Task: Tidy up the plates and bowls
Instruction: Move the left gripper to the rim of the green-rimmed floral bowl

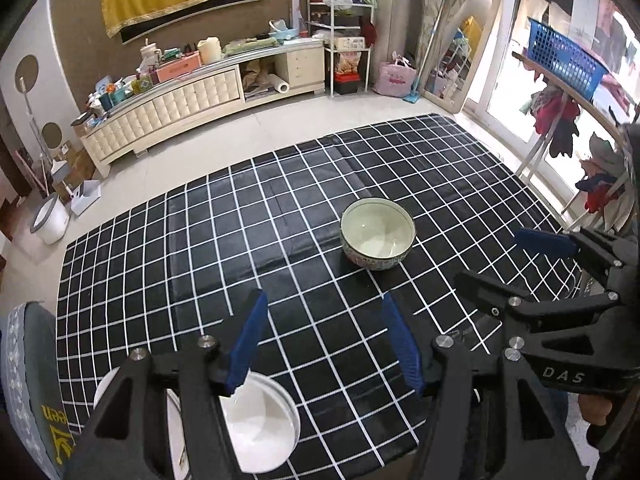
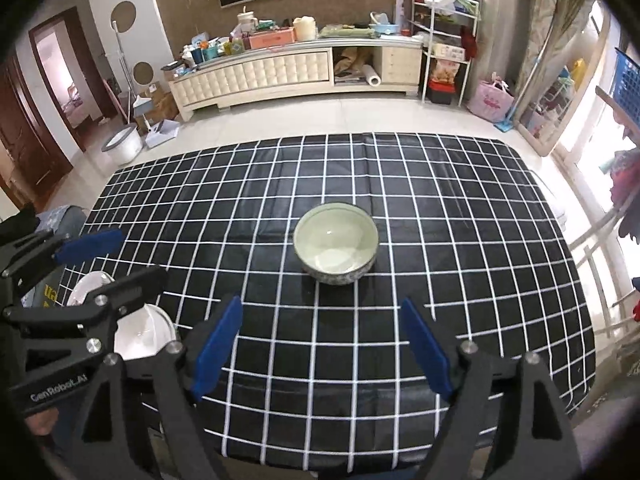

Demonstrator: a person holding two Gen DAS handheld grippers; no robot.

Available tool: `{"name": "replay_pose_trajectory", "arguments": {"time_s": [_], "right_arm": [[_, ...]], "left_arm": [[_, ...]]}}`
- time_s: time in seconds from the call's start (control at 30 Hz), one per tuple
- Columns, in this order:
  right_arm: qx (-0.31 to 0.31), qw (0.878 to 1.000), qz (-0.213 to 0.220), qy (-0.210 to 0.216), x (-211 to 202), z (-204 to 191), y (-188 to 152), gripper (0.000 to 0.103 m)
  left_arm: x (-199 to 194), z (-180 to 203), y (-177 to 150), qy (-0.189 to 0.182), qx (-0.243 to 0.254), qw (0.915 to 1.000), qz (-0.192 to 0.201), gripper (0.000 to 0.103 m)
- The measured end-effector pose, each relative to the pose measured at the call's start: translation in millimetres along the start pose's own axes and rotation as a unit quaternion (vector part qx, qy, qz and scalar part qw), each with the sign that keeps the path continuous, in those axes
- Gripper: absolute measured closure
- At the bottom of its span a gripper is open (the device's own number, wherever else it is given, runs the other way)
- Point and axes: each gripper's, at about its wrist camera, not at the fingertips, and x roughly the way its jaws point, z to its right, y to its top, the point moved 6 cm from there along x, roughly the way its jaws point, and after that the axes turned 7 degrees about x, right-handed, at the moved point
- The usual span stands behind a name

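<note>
Both grippers agape, empty; bowl ahead, white dishes left.

Bare tablecloth around lone bowl

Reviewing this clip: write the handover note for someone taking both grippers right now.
Left gripper: open, empty, above the near-left of the black grid-checked tablecloth.
Right gripper: open, empty, aimed at the pale green ceramic bowl with patterned outside, which stands alone mid-table.
Glossy white bowl and a white plate beside it sit at the near-left corner.
Done: nothing gathered yet, by the look of it.
Left: probably bring the green bowl over to the white dishes.
</note>
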Motion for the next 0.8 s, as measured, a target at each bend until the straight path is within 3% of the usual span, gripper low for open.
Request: {"name": "replay_pose_trajectory", "arguments": {"time_s": [0.43, 0.57, 0.8], "right_arm": [[-0.001, 0.999, -0.039, -0.027, 49.7, 32.7, 26.6, 0.017], [0.025, 0.998, -0.063, 0.003, 70.6, 47.2, 33.2, 0.017], [0.023, 0.995, -0.094, -0.011, 105.2, 57.0, 36.1, 0.017]], "left_arm": [[72.9, 9.2, 24.9, -0.009, 0.003, 0.998, -0.063, 0.045], [91.6, 11.4, 39.5, 0.001, 0.017, 0.9973, -0.072, 0.045], [139.9, 4.1, 44.7, -0.018, -0.013, 0.9925, -0.12, 0.045]]}}
